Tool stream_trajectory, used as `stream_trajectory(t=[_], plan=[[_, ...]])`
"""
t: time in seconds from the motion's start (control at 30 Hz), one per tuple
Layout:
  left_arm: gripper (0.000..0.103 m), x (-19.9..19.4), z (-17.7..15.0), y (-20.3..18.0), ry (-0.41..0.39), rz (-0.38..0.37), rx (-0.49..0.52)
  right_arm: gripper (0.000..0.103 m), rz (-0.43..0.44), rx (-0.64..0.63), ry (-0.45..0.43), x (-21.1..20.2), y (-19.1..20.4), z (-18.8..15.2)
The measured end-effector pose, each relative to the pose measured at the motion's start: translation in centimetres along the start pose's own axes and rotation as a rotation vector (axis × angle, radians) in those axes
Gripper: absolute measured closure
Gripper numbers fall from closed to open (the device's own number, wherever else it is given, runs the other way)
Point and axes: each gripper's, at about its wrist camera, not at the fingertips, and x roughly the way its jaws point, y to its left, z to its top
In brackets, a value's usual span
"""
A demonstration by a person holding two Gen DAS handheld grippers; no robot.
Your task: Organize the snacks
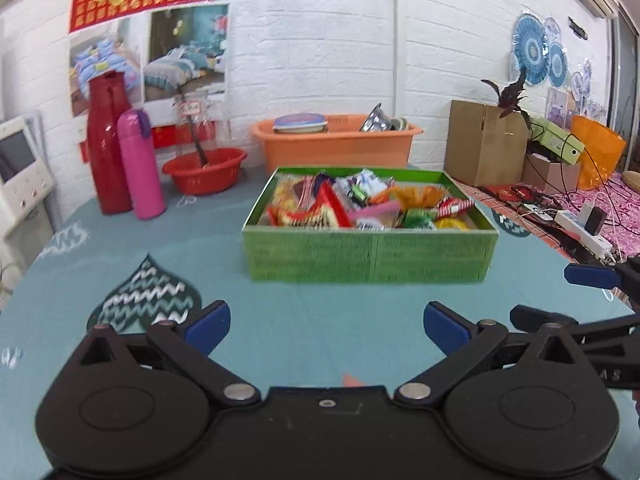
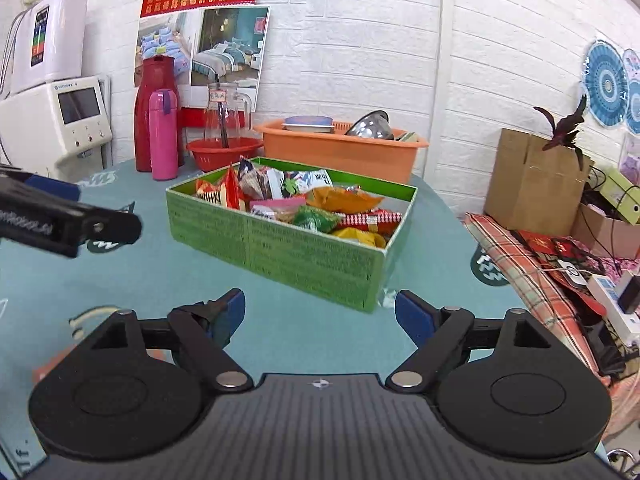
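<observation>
Your left gripper (image 1: pixel 327 326) hangs over the teal tablecloth (image 1: pixel 304 332) with its jaws spread and nothing between them. Your right gripper (image 2: pixel 320 312) is likewise spread wide and holds nothing. Just beyond both sits the green box (image 1: pixel 370 258), filled with snack packets (image 1: pixel 360 206); behind it stands an orange tub (image 1: pixel 336 146).
</observation>
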Motion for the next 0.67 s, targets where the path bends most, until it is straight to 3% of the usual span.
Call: stream_trajectory(t=[0.23,0.67], plan=[[0.000,-1.7,-2.2,1.7,0.026,0.069,-0.078,0.000,-0.020,0.041,0.041,-0.6,0.3,-1.4],[0.000,-2.8,-2.2,1.1,-0.014,0.052,-0.068,0.000,-0.020,0.025,0.037,-0.8,1.7,-1.1]])
